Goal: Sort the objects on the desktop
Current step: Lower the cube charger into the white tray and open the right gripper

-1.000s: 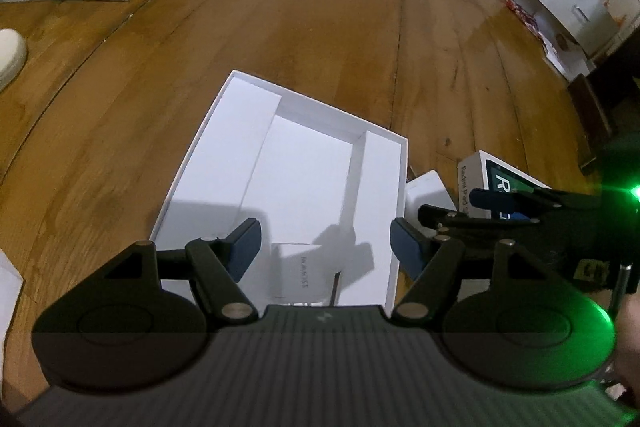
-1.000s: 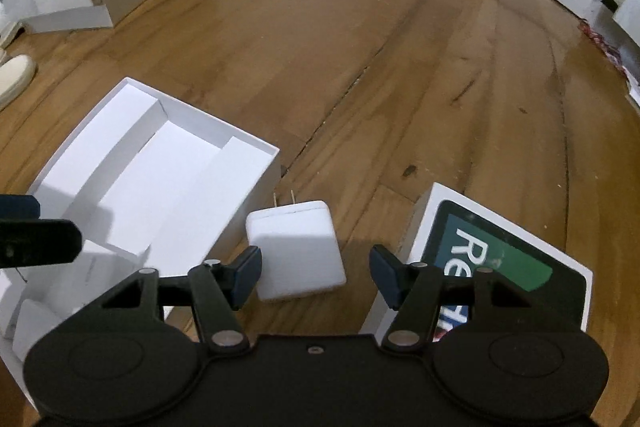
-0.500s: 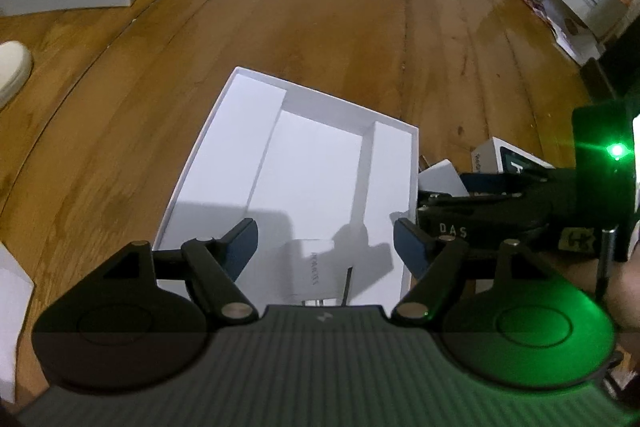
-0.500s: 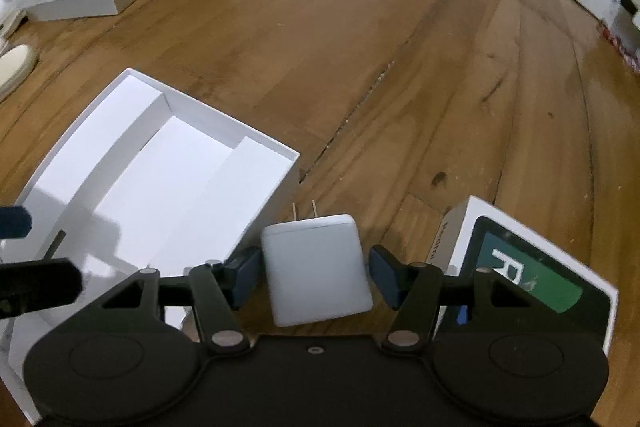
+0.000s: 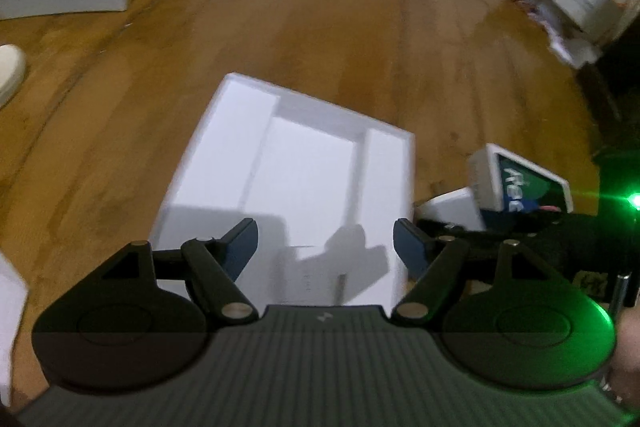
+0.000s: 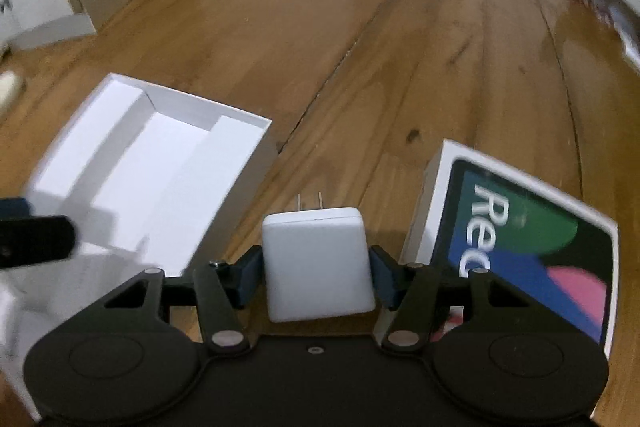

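Left view: the left claw [image 5: 324, 247] is a bit wider than a second ago — released, above one open white cardboard box [image 5: 304, 171] on the shiny brown wooden floor [image 5: 320, 27].

Right view: the right claw [image 6: 314, 277] is closing, the one square white plug charger [image 6: 318, 263] now between its pads, beside one printed tablet box [image 6: 520, 231].

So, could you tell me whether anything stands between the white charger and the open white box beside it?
Nothing visible does. The white square wall charger sits between the closing right gripper fingers, and only bare wooden floor separates it from the open white cardboard box.
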The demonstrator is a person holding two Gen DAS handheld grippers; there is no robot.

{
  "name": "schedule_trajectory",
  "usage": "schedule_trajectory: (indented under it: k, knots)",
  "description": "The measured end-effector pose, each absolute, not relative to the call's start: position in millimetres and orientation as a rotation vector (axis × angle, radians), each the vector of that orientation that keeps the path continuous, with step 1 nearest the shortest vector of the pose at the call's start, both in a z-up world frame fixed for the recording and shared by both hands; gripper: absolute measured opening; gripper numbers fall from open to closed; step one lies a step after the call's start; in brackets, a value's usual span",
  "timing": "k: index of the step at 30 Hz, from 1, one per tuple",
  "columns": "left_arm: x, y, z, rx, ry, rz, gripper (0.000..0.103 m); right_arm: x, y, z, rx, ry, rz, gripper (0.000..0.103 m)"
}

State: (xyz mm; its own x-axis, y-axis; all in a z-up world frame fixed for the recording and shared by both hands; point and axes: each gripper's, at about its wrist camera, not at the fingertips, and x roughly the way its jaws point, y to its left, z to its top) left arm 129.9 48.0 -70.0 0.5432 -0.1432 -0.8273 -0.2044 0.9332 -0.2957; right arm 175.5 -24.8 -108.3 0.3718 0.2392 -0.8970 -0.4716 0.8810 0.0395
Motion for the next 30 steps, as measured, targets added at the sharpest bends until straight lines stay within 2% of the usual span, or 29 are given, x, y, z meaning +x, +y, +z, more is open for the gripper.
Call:
schedule_trajectory:
  k: [7, 14, 30]
  knots:
    - [124.6, 60.9, -60.7, -0.395, 0.976, 0.086, 0.074, 163.0, -35.4, -77.4, -0.174, 1.051, 0.476, 0.062]
    - [122.5, 77.2, -51.7, -0.397, 0.938, 0.136, 0.074, 143.2, -0.5, -51.1, -0.150, 0.999, 0.633, 0.062]
    - [130.5, 99.0, -67.0, -0.421, 0.905, 0.252, 0.074, 143.2, 58.7, -70.3, -0.226, 0.991, 0.754, 0.062]
